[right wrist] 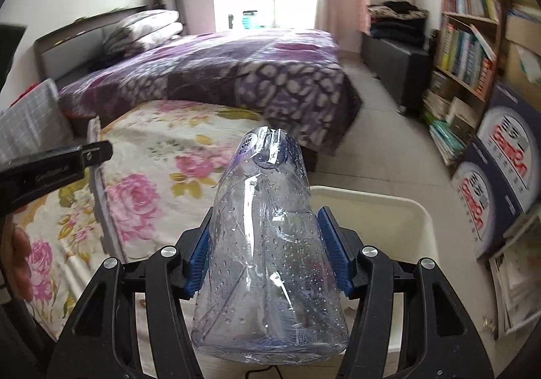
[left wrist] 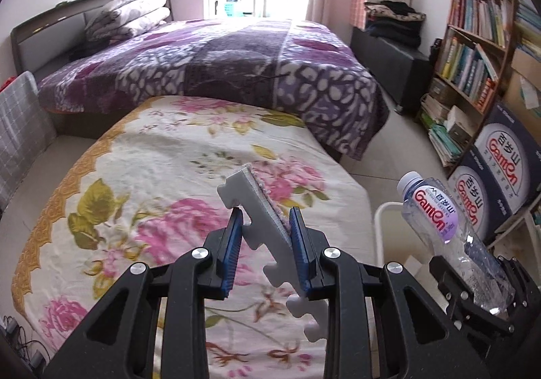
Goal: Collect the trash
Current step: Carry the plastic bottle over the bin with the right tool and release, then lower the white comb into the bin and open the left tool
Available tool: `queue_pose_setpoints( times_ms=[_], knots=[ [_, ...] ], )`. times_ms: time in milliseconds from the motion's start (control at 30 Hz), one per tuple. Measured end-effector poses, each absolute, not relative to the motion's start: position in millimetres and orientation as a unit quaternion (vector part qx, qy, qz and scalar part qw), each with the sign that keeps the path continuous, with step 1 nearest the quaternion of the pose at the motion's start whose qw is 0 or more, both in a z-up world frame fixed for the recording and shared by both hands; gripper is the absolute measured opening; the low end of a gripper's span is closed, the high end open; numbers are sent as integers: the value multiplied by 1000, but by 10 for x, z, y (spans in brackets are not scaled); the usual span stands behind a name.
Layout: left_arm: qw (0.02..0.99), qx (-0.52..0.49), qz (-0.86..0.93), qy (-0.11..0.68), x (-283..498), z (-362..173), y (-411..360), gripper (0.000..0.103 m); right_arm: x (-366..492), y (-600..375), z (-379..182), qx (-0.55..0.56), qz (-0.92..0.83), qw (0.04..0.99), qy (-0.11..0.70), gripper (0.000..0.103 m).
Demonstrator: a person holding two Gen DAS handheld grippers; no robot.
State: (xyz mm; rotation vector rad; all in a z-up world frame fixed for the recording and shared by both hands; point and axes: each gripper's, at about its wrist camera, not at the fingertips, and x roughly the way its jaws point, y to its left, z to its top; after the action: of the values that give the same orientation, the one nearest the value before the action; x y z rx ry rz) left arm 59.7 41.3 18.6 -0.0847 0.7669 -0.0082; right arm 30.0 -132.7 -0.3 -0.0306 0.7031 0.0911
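Holding two items of trash: we are clamping the foam mat piece (left wrist: 267,230) in the left gripper (left wrist: 265,240) above the bed (left wrist: 135,176), and gripping the bottle (right wrist: 267,264) in the right gripper (right wrist: 267,253) over the white bin (right wrist: 389,209), likely for dropping in.

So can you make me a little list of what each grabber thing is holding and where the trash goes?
left gripper: shut on a grey foam puzzle-mat piece, held over the flowery bed cover
right gripper: shut on an empty plastic water bottle, cap pointing away
white bin: on the floor beside the bed, below the bottle
bin contents: cannot tell
nearby: bookshelf, purple blanket
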Motion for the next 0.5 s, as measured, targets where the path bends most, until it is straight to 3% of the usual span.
queue_pose_setpoints(
  times_ms=[200,233,300,500],
  knots=[
    [924,-43,-34,379,636,165,83,29,321,-1809,-20,39,-17,933,357,58],
    [923,-43,-37,380,639,159,46,29,328,-1848,-19,43,-22,933,357,61],
    [920,-44,-48,386,660,147,-64,29,311,-1985,-8,53,-41,934,352,79],
    [911,-51,-86,400,709,151,-397,29,205,-2412,21,91,-105,930,341,92]
  ],
)
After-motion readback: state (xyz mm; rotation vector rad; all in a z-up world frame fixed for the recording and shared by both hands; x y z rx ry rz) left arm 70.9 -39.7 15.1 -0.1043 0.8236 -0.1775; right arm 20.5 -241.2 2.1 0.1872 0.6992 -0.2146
